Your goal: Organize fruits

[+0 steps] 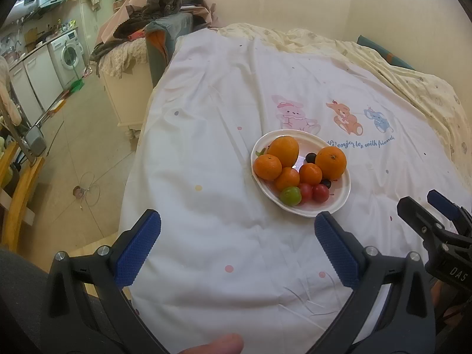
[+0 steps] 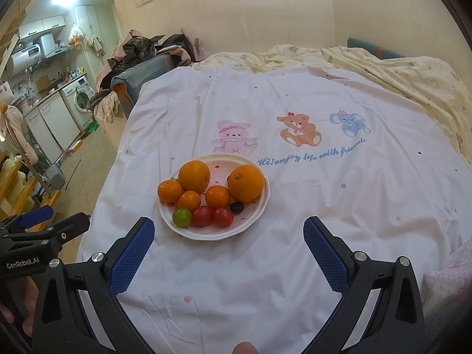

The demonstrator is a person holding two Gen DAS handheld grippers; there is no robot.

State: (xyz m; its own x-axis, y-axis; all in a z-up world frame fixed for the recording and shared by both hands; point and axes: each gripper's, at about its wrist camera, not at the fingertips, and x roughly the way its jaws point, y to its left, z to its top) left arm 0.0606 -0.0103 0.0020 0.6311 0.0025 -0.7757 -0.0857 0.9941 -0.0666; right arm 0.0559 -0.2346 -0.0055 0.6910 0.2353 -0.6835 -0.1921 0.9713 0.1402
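**Plate of fruit sits ahead, between your two grippers**

The plate (image 2: pixel 259 209) rests on the white bedsheet (image 2: pixel 324 206), loaded with two large oranges (image 2: pixel 245 183), three smaller mandarins (image 2: pixel 218 196), two red cherry tomatoes (image 2: pixel 223 216), one green fruit (image 2: pixel 182 217) and a couple of dark grapes (image 2: pixel 237 206). The small fruits lie along the near rim, the oranges behind them. The plate's long axis seems to run roughly left to right across your reach.

From your right gripper (image 2: pixel 228 247) the plate lies just ahead and left of centre; from your left gripper (image 1: pixel 237 244) it lies ahead and to the right. Neither touches it. Both sets of tongs are spread wide and hold nothing. The right looks slightly nearer, so I'd judge it better placed for the near-rim tomatoes
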